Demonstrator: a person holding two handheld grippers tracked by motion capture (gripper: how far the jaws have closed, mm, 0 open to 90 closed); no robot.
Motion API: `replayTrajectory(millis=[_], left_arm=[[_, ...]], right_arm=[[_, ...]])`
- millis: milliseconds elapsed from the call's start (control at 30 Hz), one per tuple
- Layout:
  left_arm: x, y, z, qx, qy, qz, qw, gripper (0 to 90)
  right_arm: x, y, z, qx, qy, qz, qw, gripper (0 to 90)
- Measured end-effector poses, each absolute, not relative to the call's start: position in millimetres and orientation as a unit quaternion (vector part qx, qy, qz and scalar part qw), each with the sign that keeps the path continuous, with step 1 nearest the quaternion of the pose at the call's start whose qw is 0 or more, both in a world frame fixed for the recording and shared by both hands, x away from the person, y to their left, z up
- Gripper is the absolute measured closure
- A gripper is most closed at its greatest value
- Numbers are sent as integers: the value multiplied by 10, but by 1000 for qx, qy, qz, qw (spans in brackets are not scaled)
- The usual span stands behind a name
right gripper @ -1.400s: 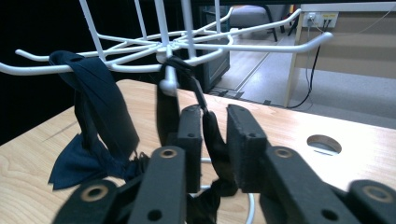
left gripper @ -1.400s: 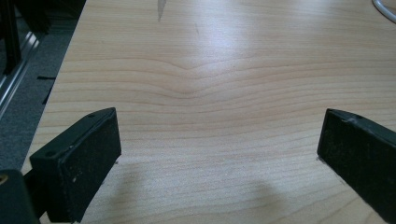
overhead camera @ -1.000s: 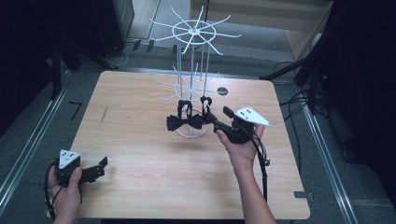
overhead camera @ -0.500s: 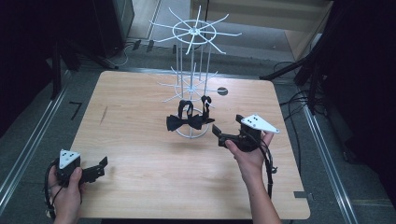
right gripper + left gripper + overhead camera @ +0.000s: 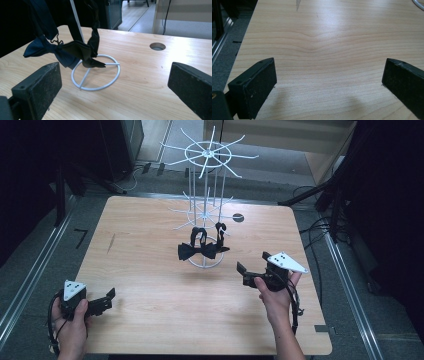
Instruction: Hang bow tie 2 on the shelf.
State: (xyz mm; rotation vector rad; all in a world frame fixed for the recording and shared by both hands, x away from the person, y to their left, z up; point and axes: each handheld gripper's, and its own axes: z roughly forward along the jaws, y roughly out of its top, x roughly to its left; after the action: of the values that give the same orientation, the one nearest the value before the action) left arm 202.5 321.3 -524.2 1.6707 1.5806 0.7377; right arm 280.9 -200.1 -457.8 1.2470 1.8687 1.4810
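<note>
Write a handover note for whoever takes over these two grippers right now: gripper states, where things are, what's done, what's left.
Left gripper: open, empty, low over the table's near left corner.
Right gripper: its jaws have just been opening and now stand wide, nothing between them; it sits right of the rack base, apart from the tie.
Bow tie: black, hanging by its strap from a lower arm of the white wire rack, over the ring base.
Done: the tie looks hung and released.
Left: probably just check that the strap sits securely on its arm; I see no other item on the table to hang.
</note>
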Motion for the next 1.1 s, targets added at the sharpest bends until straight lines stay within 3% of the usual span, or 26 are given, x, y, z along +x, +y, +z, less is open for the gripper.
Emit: replayTrajectory(millis=[1100], left_arm=[[2025, 3213, -5243, 646, 612, 286, 355, 0]], right_arm=[[2529, -2645, -4993, 494, 671, 504, 226, 0]])
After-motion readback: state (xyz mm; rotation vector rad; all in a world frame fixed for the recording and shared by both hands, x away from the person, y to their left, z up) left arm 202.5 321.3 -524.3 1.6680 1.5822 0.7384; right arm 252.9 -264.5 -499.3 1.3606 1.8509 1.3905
